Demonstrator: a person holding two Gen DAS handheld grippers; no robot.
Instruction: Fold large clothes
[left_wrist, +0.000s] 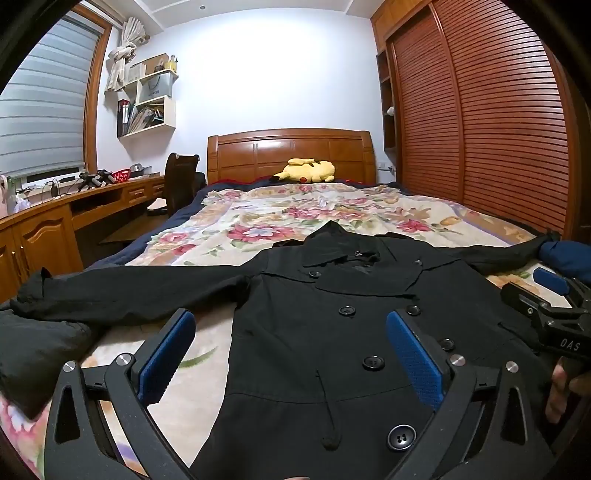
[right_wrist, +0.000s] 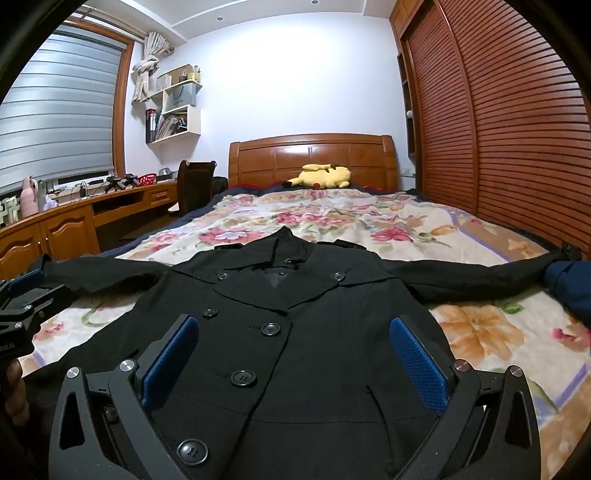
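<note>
A black double-breasted coat (left_wrist: 325, 332) lies flat, front up, on the floral bedspread (left_wrist: 258, 221), collar toward the headboard, both sleeves spread out sideways. It also shows in the right wrist view (right_wrist: 295, 314). My left gripper (left_wrist: 291, 332) is open and empty, hovering over the coat's lower left part. My right gripper (right_wrist: 295, 339) is open and empty over the coat's lower middle. The right gripper also shows at the right edge of the left wrist view (left_wrist: 550, 295); the left one shows at the left edge of the right wrist view (right_wrist: 26, 291).
A yellow plush toy (left_wrist: 306, 170) lies by the wooden headboard (left_wrist: 291, 147). A dark blue garment (right_wrist: 569, 284) lies at the right sleeve's end, another black garment (left_wrist: 33, 350) at the bed's left edge. A wooden desk (left_wrist: 74, 206) and chair (left_wrist: 181, 177) stand left, a slatted wardrobe (left_wrist: 498, 129) right.
</note>
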